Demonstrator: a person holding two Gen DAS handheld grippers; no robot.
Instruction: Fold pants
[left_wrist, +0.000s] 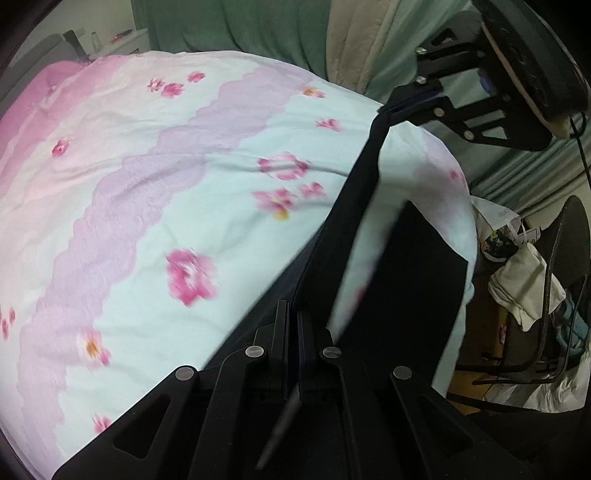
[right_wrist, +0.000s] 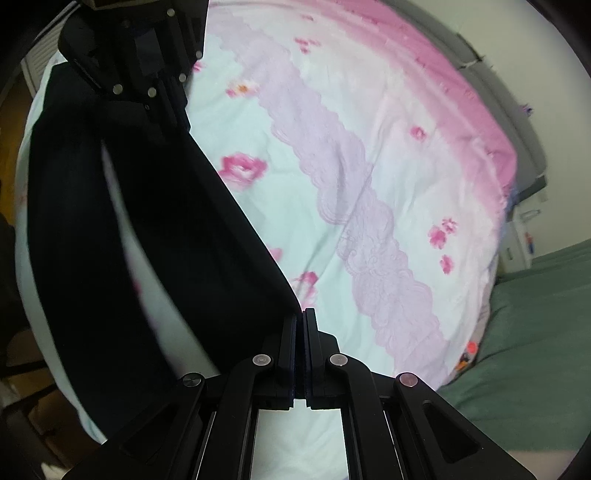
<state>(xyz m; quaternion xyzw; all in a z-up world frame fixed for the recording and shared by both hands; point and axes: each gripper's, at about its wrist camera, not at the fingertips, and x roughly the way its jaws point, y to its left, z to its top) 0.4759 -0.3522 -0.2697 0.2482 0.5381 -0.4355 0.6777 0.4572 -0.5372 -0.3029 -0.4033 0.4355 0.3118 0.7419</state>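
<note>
Black pants (left_wrist: 417, 266) hang stretched between my two grippers above a bed. My left gripper (left_wrist: 292, 314) is shut on one end of the pants' edge. My right gripper shows in the left wrist view (left_wrist: 388, 109) at the upper right, shut on the other end. In the right wrist view my right gripper (right_wrist: 300, 314) is shut on the pants (right_wrist: 155, 229), which drape down to the left. The left gripper (right_wrist: 177, 110) shows there at the top left, also pinching the cloth.
The bed has a floral quilt (left_wrist: 166, 177) in pale blue, lilac and pink. A green blanket (right_wrist: 535, 314) lies beside it. A chair with clothes (left_wrist: 532, 288) and bags stands off the bed's edge. A beige and green curtain (left_wrist: 332, 37) hangs behind.
</note>
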